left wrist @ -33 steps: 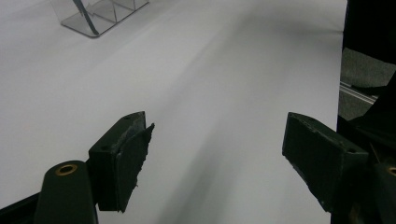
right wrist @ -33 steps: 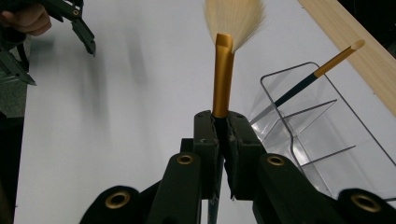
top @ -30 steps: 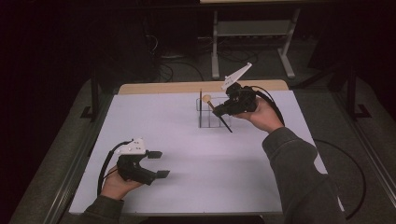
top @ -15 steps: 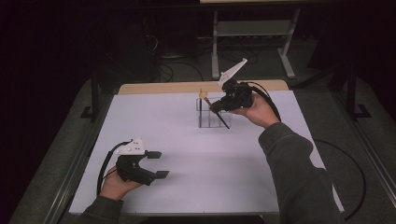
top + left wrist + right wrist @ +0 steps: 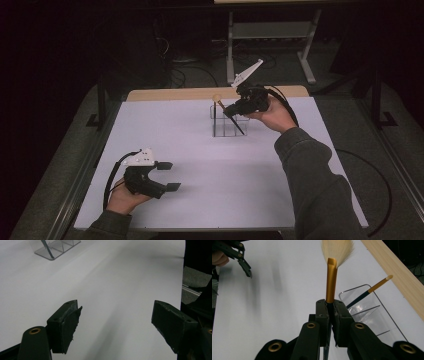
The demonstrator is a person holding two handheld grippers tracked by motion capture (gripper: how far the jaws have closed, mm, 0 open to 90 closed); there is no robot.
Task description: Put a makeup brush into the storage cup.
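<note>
From the high view, the right tongs [image 5: 235,109] sit clamped on a brush [image 5: 229,116] with a dark handle and a pale tuft, slanting down into the clear organizer [image 5: 226,131] at the far side of the white counter [image 5: 200,165]; the left tongs [image 5: 169,176] rest near the front edge, spread wide on nothing. The left gripper view has both black jaws well apart over bare counter, organizer [image 5: 58,247] far off; the right gripper view has the jaws pressed on the brush's [image 5: 331,282] gold ferrule, cream bristles fanned above, a second brush [image 5: 372,290] leaning in the organizer [image 5: 372,315].
</note>
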